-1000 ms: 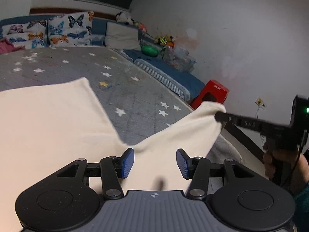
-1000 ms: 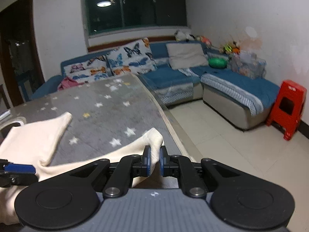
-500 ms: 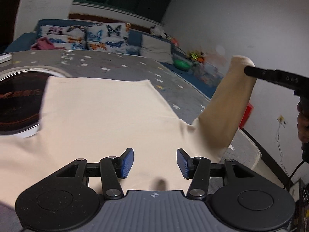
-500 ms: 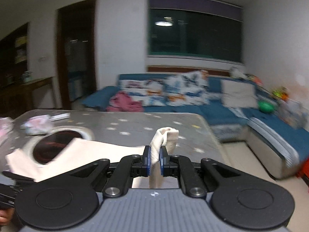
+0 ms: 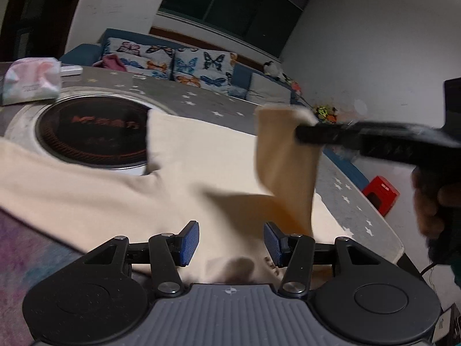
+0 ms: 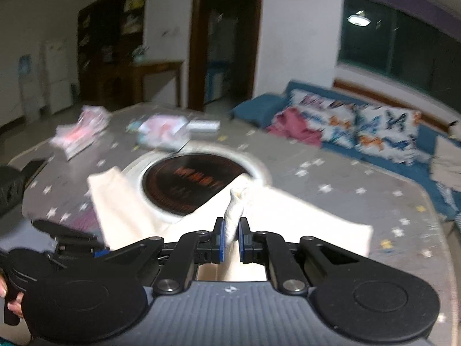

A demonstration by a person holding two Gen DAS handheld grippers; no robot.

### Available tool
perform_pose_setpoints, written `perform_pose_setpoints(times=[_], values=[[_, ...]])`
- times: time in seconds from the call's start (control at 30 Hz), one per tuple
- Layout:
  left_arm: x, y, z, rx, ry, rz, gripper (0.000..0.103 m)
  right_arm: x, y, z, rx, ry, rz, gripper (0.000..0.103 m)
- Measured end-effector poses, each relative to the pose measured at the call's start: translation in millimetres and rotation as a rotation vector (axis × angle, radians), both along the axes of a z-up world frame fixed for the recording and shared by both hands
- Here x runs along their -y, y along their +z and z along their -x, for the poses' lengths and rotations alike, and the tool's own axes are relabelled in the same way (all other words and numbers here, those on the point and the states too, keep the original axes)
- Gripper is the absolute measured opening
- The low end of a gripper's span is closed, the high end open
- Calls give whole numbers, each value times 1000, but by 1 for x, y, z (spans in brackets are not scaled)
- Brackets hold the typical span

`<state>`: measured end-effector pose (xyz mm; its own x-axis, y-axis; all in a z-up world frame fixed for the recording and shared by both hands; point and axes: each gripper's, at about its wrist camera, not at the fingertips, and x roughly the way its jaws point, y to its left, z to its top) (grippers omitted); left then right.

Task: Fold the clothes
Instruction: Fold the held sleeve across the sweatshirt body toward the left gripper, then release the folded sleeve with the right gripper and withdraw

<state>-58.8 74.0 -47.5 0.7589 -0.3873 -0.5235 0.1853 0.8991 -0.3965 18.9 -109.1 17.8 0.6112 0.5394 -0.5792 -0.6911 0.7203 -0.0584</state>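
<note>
Since a moment ago we have swung the sleeve (image 5: pixel 283 155) up and over the shirt (image 5: pixel 184 173), and the round cooktop (image 5: pixel 92 132) has come into sight. Our left gripper (image 5: pixel 230 242) hangs just above the shirt, jaws half open and holding nothing. Our right gripper (image 6: pixel 230 236) pinches the sleeve end tight. The shirt lies flat on the gray star table (image 6: pixel 345 178), partly over the cooktop. Farther back sits a blue sofa (image 6: pixel 374 132).
</note>
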Motion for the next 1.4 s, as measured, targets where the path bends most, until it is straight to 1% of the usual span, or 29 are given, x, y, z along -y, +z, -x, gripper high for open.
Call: perform_pose_setpoints(times=[0.1,0.13,0.17,0.23,0.33,0.43,0.53,0.6,0.7,0.77,0.87,0.97,1.17,1.27,1.4], values=[[-5,-3,3,-7,13,2,53,-14,-19,1,-55,41,20,9],[-6,-3,3,-8,16,1,53,-17,-24,2,-70,53,25,12],[-6,-3,3,-8,18,-1,53,-20,-29,2,-83,68,31,19],[-7,-3,4,-8,22,-5,53,-19,-33,6,-87,82,39,26],[-8,-1,5,-5,27,-10,53,-10,-32,11,-82,82,44,28],[-9,1,3,5,30,-14,53,10,-31,11,-83,48,64,28],[-8,4,0,11,30,-17,53,38,-36,10,-97,-15,99,28],[-6,3,-4,10,31,-25,53,64,-44,8,-125,-79,115,29],[1,2,-11,6,15,-28,52,93,-55,8,-168,-146,111,28],[7,2,-16,5,-3,-34,51,106,-62,10,-189,-171,108,28],[16,1,-21,8,-25,-46,51,114,-74,11,-203,-184,118,26],[20,-1,-24,3,-33,-56,51,117,-74,11,-196,-182,118,25],[18,-3,-31,-6,-19,-62,51,111,-59,-1,-120,-160,128,25],[14,-1,-33,-1,2,-66,53,103,-61,-15,-92,-125,157,26],[-2,3,-34,5,57,-64,53,97,-62,-35,-84,-30,200,27]])
